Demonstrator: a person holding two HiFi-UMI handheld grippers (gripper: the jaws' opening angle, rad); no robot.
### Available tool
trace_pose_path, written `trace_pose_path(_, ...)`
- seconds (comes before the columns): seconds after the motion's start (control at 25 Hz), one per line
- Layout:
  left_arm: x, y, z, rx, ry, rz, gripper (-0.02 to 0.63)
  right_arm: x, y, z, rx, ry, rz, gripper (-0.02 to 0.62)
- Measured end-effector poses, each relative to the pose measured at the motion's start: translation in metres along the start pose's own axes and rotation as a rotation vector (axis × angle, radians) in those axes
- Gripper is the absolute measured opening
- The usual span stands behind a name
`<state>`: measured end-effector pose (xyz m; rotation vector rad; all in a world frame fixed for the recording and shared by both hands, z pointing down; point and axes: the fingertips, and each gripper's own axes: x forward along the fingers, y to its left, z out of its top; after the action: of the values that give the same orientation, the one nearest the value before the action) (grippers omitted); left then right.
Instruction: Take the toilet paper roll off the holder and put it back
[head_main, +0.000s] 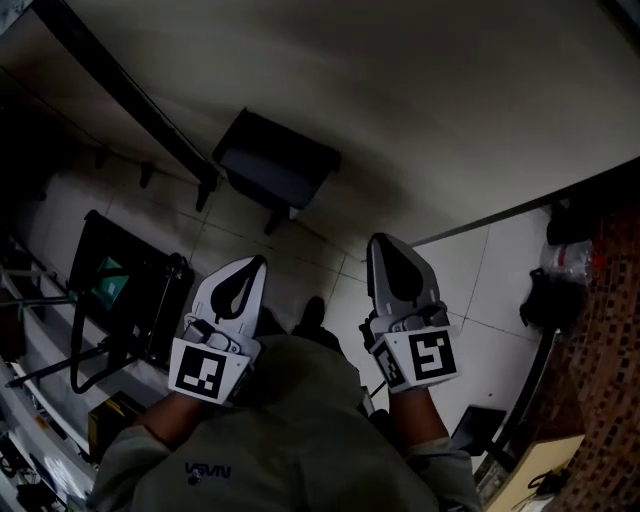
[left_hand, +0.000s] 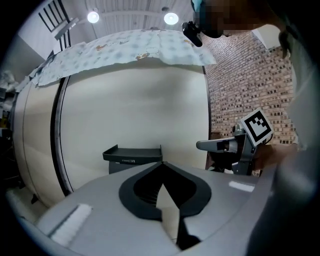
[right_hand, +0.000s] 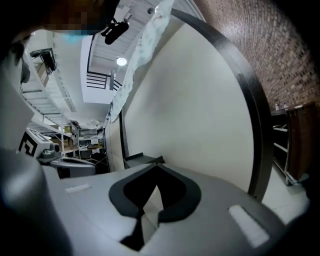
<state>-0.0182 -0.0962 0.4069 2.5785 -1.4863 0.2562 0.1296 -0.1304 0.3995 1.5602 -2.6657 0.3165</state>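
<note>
**A:** Toilet paper holder (head_main: 277, 160), where is it?
**B:** It's the dark tray on the pale wall (head_main: 420, 90), in front of both tongs.
**A:** And the tongs?
**B:** The left tongs (head_main: 260, 262) and right tongs (head_main: 378, 241) are closed tight on nothing. They are side by side, away from the holder.

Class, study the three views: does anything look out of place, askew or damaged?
Nothing looks damaged or spilled. One oddity: no paper roll shows on the dark wall holder, and the left gripper and right gripper are both shut, empty.
</note>
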Motion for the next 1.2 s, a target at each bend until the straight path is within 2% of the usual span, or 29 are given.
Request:
trace_pose_path(0.24, -0.024, -0.004, 0.016, 0.055, -0.049, -0.014, 0.008, -0.028, 0.010, 0.022, -0.009, -0.083, -0.080, 0.000)
trace_pose_path(0.44, -0.051, -0.004, 0.005, 0.071, -0.044, -0.018, 0.006, -0.040, 0.035, 0.010, 0.000, -0.070, -0.107, 0.000)
trace_pose_path(0.68, -0.099, -0.006, -0.009, 0.050, -0.047, -0.034, 0.006, -0.060, 0.096, -0.015, -0.035, -0.001, -0.084, 0.000)
trace_pose_path(0.84, -0.134, -0.010, -0.014, 0.026, -0.066, -0.063, 0.007, -0.082, 0.135, -0.015, -0.084, 0.011, -0.080, 0.000)
trace_pose_path(1.0, -0.158, -0.014, -0.025, 0.014, -0.068, -0.090, 0.007, -0.110, 0.154, -0.007, -0.110, -0.015, -0.120, 0.000)
trace_pose_path(1.2, -0.173, -0.032, -0.027, 0.000, -0.106, -0.107, 0.006, -0.141, 0.163, -0.020, -0.103, -0.011, -0.157, 0.000)
